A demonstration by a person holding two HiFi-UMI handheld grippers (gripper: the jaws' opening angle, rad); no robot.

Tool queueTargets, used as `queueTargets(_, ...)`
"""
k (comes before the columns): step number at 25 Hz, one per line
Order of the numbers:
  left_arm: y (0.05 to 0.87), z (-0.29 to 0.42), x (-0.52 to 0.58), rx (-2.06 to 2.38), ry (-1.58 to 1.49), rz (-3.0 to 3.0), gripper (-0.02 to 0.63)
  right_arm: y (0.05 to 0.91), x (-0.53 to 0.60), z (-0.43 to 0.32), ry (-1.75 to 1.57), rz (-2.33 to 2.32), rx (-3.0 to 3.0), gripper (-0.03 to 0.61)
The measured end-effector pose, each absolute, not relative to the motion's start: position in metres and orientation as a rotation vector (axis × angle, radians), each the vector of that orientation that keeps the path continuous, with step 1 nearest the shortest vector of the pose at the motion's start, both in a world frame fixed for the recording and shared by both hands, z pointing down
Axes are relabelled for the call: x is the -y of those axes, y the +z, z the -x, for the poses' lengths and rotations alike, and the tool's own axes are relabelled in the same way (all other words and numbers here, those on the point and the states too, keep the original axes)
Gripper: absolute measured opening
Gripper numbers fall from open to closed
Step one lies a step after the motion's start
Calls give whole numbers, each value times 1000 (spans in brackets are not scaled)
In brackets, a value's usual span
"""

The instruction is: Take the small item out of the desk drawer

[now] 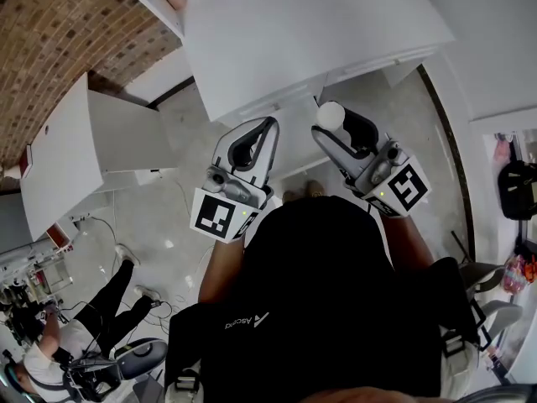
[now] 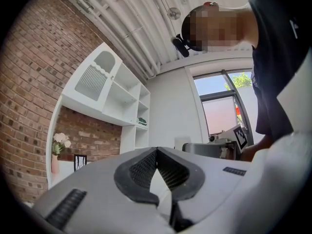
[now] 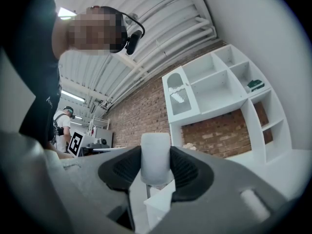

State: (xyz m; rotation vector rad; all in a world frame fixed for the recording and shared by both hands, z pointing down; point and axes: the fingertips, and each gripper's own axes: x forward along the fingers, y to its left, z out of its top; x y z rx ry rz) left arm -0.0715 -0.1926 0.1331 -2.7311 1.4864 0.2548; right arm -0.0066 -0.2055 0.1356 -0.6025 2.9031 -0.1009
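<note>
We look down on a grey floor (image 1: 189, 200) with a brick wall (image 1: 59, 49) along its left side. A white desk (image 1: 319, 32) fills the top of the head view. Its near edge runs just above both grippers. In the gripper views a white shelf unit (image 3: 219, 87) stands against the brick, under a ribbed white ceiling (image 2: 141, 28). A tall window (image 2: 224, 106) shows to the right of it in the left gripper view.

Our own black shirt (image 1: 327, 300) takes up the lower middle of the head view. A second person (image 1: 75, 334), in a white top and dark trousers, is at the lower left corner, well apart from us.

Both grippers are held in the air off the desk's near edge, side by side and near each other, jaws pointing towards the desk. The left gripper (image 1: 269, 126) has its jaws pressed together tip to tip, with nothing between them. The right gripper (image 1: 334, 129) has its jaws clamped on the small item (image 3: 156, 155), a white rounded piece gripped at its sides, its top standing above the pads. The item is up in the air, clear of the desk, just off its near edge. A white box corner (image 3: 163, 201) sits below it. We cannot tell whether that is the drawer.

Pale flowers (image 2: 61, 140) stand at the desk's back edge by the brick, and a small green object (image 3: 256, 85) lies in an upper shelf compartment.
</note>
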Motion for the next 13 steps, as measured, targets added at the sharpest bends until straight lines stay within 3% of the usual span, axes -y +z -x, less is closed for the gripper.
queueTargets(7, 132, 61, 173, -1521, 217, 2706, -2, 129, 194, -10, -64, 558, -2884, 181)
queueTargets(13, 157, 158, 177, -1586, 241, 2717, -2, 149, 200, 80, -87, 536, -2912, 181)
